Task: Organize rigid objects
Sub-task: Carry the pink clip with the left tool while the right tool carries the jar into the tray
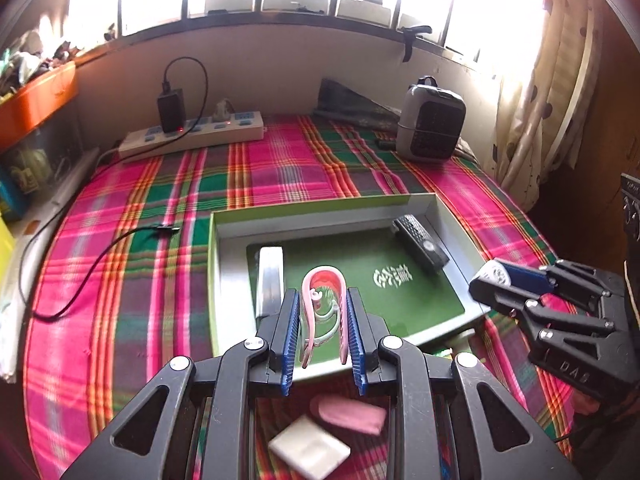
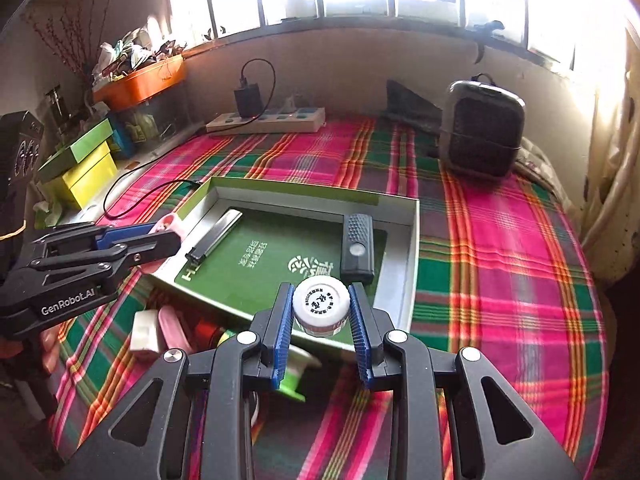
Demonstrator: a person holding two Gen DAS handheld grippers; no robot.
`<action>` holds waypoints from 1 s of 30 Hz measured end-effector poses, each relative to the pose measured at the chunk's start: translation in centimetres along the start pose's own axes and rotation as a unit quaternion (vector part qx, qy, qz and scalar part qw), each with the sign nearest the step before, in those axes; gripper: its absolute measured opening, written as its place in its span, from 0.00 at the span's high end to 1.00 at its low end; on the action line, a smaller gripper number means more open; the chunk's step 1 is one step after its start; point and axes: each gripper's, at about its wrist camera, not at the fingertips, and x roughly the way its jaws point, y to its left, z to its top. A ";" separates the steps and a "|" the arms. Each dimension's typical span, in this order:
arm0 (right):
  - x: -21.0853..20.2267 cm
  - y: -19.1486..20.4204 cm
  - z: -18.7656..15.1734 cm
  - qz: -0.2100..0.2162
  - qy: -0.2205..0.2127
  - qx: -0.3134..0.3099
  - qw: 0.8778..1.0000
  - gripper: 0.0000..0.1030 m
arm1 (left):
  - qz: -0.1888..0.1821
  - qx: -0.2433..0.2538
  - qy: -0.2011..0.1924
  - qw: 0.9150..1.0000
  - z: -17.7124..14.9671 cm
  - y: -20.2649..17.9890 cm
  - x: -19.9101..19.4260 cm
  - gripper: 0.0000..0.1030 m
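Both tools carry items above the near edge of the shallow box.

The box [image 2: 414,264] lies on the plaid bench [image 2: 500,240]; over its near rim, the left tool [image 1: 323,322] clamps a pink hair clip [image 1: 322,304], and the right tool [image 2: 320,312] grips a white-capped bottle [image 2: 321,305].

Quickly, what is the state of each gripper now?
Left gripper: closed on the pink plastic hair claw clip.
Right gripper: closed on the small glass bottle with white round cap.
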 end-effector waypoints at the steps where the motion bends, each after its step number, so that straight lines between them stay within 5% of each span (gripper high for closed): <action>1: 0.3 0.0 0.1 0.001 0.002 0.000 1.000 0.72 | -0.004 -0.001 0.002 1.000 0.3 0.1 0.4 0.79; 14: 4.5 -0.4 0.8 0.039 0.041 0.002 0.998 0.72 | -0.026 0.014 0.048 0.998 2.4 -0.4 6.2 0.79; 30: 6.4 -0.4 0.6 0.013 0.061 -0.015 0.998 0.72 | -0.006 0.025 0.072 0.997 2.5 -0.4 9.3 0.79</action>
